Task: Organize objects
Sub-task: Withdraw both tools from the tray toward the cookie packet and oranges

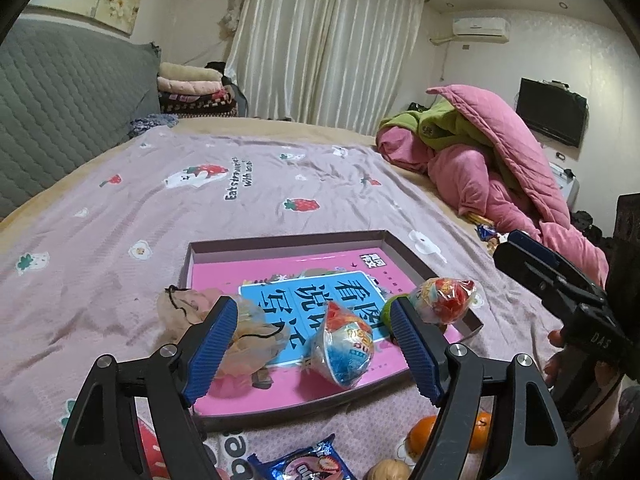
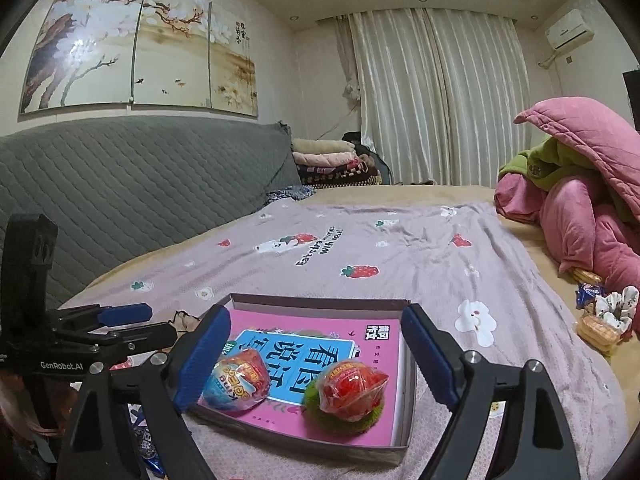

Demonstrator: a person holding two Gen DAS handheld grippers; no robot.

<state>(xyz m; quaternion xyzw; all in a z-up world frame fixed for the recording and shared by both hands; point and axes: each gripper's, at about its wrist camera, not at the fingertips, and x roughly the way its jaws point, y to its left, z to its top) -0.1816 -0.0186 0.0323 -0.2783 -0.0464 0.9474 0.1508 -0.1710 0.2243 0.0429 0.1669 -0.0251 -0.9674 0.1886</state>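
Beyond the shallow box (image 2: 320, 303) the bedspread (image 2: 400, 240) lies open; the pink quilt heap (image 2: 580, 216) blocks the right side.

Pink quilt (image 1: 500, 168) heaped at bedside, white curtains (image 2: 432, 92), grey quilted headboard (image 2: 132, 176).

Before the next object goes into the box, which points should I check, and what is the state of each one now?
1. Right tool is free: ok, open, nothing between the pads.
2. Left tool is free: ok, open, pressing on nothing.
3. Box has room: ok, much of the pink book inside it is still bare.
4. Red wrapped egg is settled: not ok, it sits on the green fuzzy thing and may roll.
5. Blue wrapped egg is inside the box: ok, it lies on the book.
6. Next object is reachable: cannot tell; the oranges near the box are partly hidden by the left tool.
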